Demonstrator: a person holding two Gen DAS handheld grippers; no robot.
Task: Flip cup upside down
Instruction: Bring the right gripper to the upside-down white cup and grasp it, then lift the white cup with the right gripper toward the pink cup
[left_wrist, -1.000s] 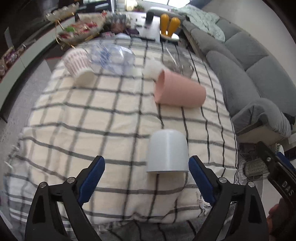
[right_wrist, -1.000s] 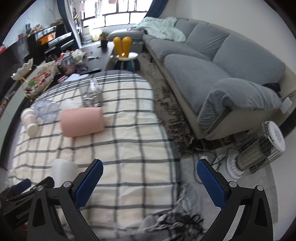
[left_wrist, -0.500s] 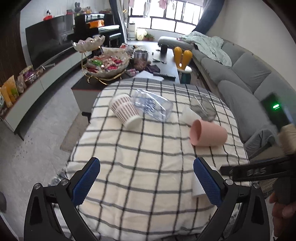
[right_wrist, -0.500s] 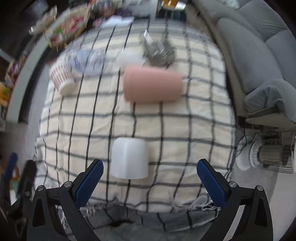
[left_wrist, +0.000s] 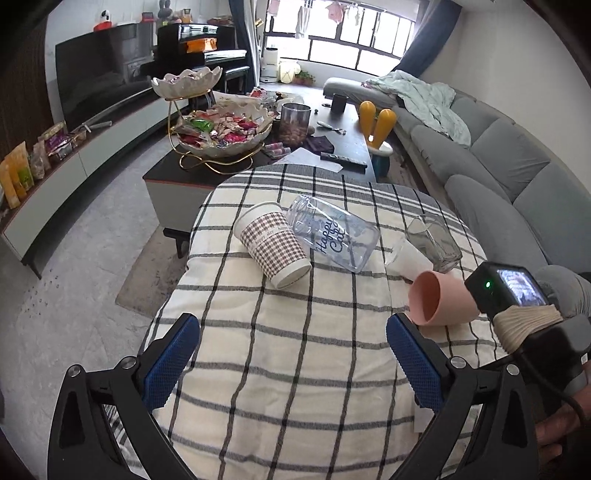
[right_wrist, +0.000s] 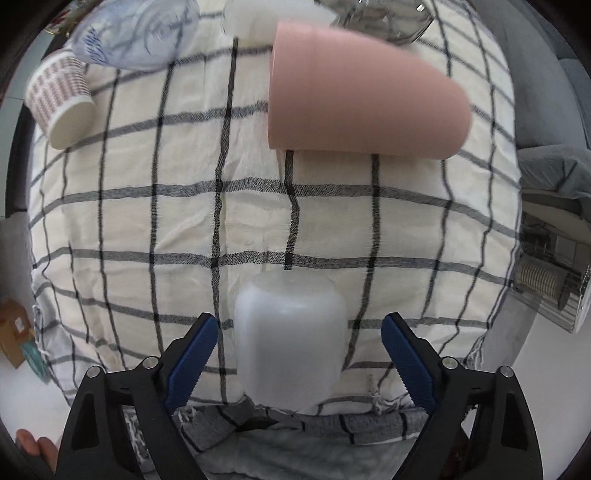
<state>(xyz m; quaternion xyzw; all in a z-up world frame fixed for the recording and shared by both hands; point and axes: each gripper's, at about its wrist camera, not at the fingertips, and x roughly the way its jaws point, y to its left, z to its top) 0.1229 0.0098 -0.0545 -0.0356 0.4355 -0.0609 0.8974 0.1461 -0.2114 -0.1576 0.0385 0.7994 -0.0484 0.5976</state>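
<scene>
A white translucent cup (right_wrist: 290, 339) stands upside down near the front edge of the checked tablecloth (right_wrist: 184, 221). My right gripper (right_wrist: 299, 358) is open, its blue pads on either side of this cup without touching it. A pink cup (right_wrist: 362, 107) lies on its side farther back; it also shows in the left wrist view (left_wrist: 439, 302), mouth toward the left. My left gripper (left_wrist: 293, 360) is open and empty above the cloth (left_wrist: 295, 350). The right gripper's body (left_wrist: 517, 306) shows at the right of the left wrist view.
A houndstooth paper cup (left_wrist: 271, 243), a clear plastic jar (left_wrist: 334, 232), a small white cup (left_wrist: 408, 258) and a glass (left_wrist: 434, 240) lie at the table's far side. A coffee table with a snack bowl (left_wrist: 221, 133) stands beyond. A grey sofa (left_wrist: 498, 177) is right. A heater (right_wrist: 550, 291) stands by the table.
My right gripper has come down close over the white cup, which now sits between its pads. My left gripper has drawn back and tilted up, so the white cup has left its view.
</scene>
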